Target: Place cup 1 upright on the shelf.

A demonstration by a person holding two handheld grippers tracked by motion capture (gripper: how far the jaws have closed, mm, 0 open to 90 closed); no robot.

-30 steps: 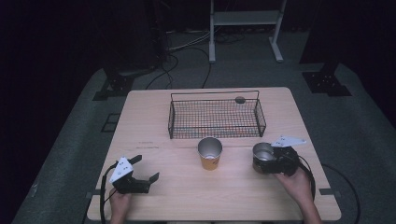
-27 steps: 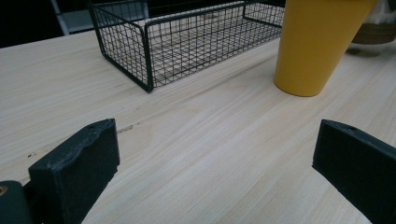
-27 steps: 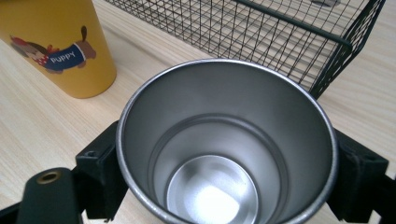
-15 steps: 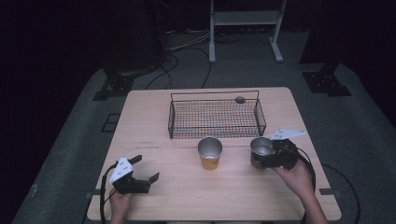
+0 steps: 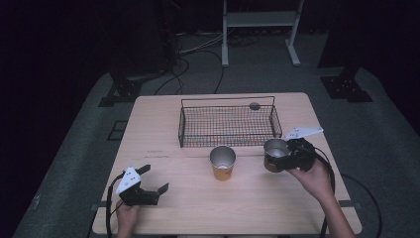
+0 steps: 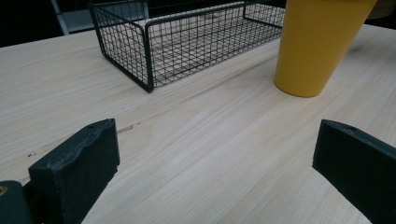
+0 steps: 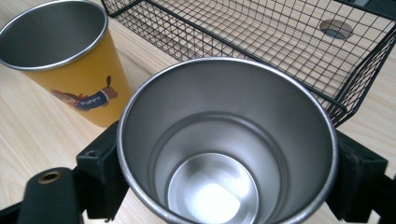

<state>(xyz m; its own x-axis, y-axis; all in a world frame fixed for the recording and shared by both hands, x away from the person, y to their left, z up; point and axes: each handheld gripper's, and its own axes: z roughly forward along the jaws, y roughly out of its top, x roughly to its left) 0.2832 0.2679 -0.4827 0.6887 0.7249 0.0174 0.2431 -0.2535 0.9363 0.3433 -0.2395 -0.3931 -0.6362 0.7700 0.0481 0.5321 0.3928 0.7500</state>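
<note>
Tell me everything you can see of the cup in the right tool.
The cup is a round metal tumbler, shiny and empty inside, with a rolled rim and a stepped wall; in the high view its outside looks dark. It stands upright, mouth up, clamped on both sides by the right tool, just in front of the wire basket and right of the yellow cup, which it doesn't touch.

It looks like a dark recording lab: a lone wooden table (image 5: pixel 163 129) on grey carpet (image 5: pixel 79 148), loose cables (image 5: pixel 198 54) and black stand feet (image 5: pixel 121 91) on the far floor.
</note>
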